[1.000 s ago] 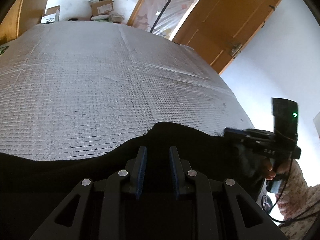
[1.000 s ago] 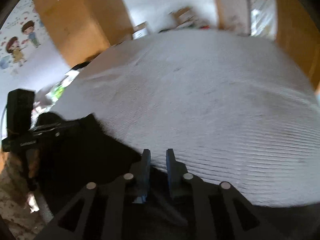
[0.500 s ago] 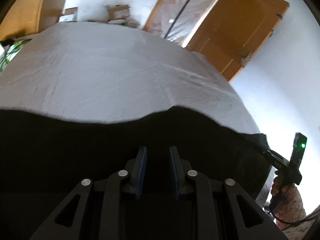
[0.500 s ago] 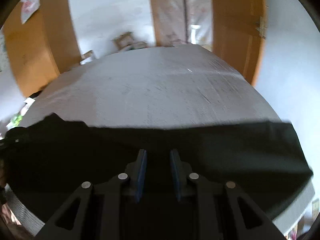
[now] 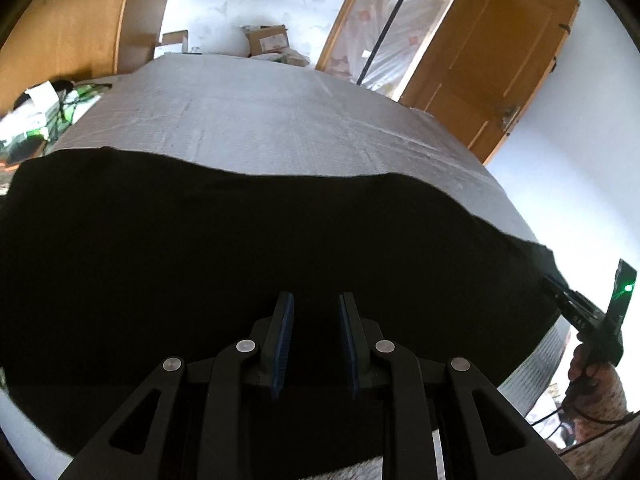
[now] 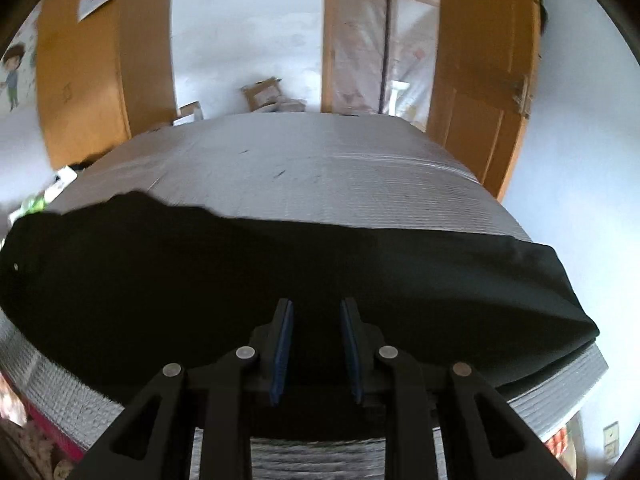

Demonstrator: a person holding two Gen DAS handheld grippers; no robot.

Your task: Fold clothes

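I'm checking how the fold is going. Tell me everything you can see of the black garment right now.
The black garment is plain, dark, matte cloth, spread wide across the near part of the grey quilted bed cover. Its far edge runs wavy, with a raised bump at the left in the right wrist view. Its right end tapers to a folded corner at the bed's edge. The left gripper and right gripper sit over it, jaws parted; whether they pinch cloth is unclear.

Beyond the black garment the grey quilted bed lies bare all the way to its far edge, open room for either gripper to pass. Cardboard boxes sit past that edge (off the bed). A wooden door stands open beside the bed's right side.
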